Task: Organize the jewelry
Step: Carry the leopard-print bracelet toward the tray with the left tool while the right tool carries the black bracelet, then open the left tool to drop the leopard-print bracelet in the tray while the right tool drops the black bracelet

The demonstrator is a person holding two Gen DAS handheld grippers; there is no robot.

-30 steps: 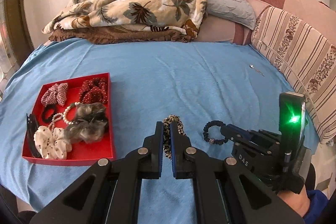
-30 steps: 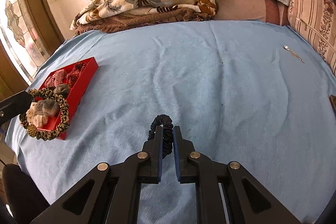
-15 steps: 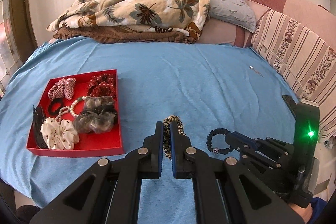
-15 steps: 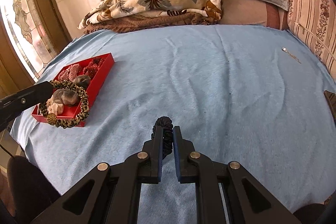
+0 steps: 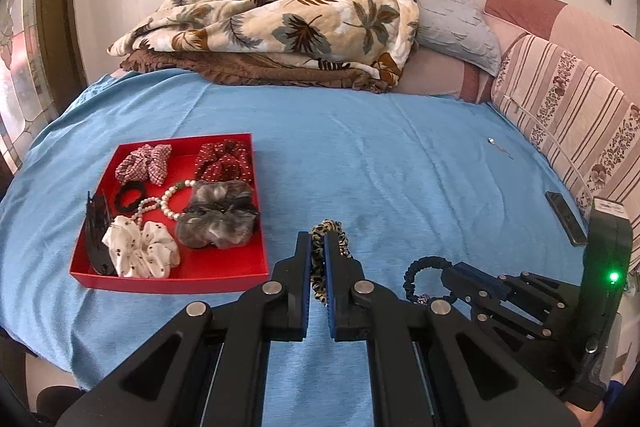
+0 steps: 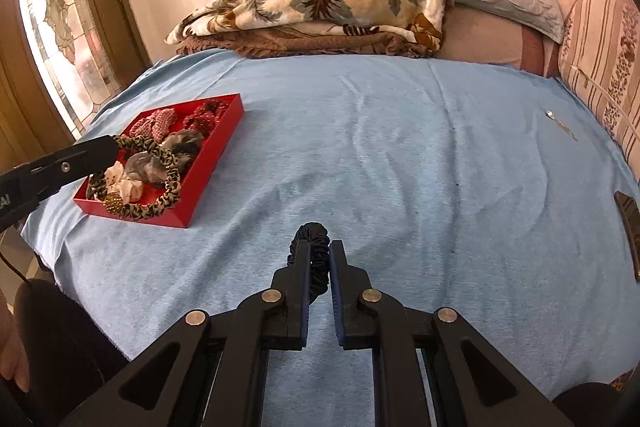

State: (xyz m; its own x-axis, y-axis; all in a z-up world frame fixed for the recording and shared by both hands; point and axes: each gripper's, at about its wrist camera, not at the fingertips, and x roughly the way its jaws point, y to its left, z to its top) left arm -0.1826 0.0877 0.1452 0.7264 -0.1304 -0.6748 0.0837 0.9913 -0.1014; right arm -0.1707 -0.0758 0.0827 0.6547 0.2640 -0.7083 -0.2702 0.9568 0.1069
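Note:
My left gripper (image 5: 318,241) is shut on a leopard-print hair band (image 5: 334,231) and holds it above the blue bedsheet, just right of the red tray (image 5: 168,281). The tray holds several scrunchies, a pearl bracelet (image 5: 168,197) and a black hair claw (image 5: 98,227). My right gripper (image 6: 319,251) is shut on a black braided band (image 6: 312,233) over the sheet. From the right wrist view the left gripper (image 6: 108,147) hangs the leopard band (image 6: 160,183) in front of the tray (image 6: 216,151). The right gripper (image 5: 444,269) with its black band (image 5: 420,265) shows in the left wrist view.
A folded leaf-print blanket (image 5: 280,23) and pillows (image 5: 452,23) lie at the head of the bed. A striped cushion (image 5: 568,123) lines the right side. A small pin (image 5: 498,147) and a dark phone (image 5: 566,217) lie on the sheet at right.
Both grippers have lifted and pulled back a little, each holding its band. The left gripper has moved closer to the tray's right edge.

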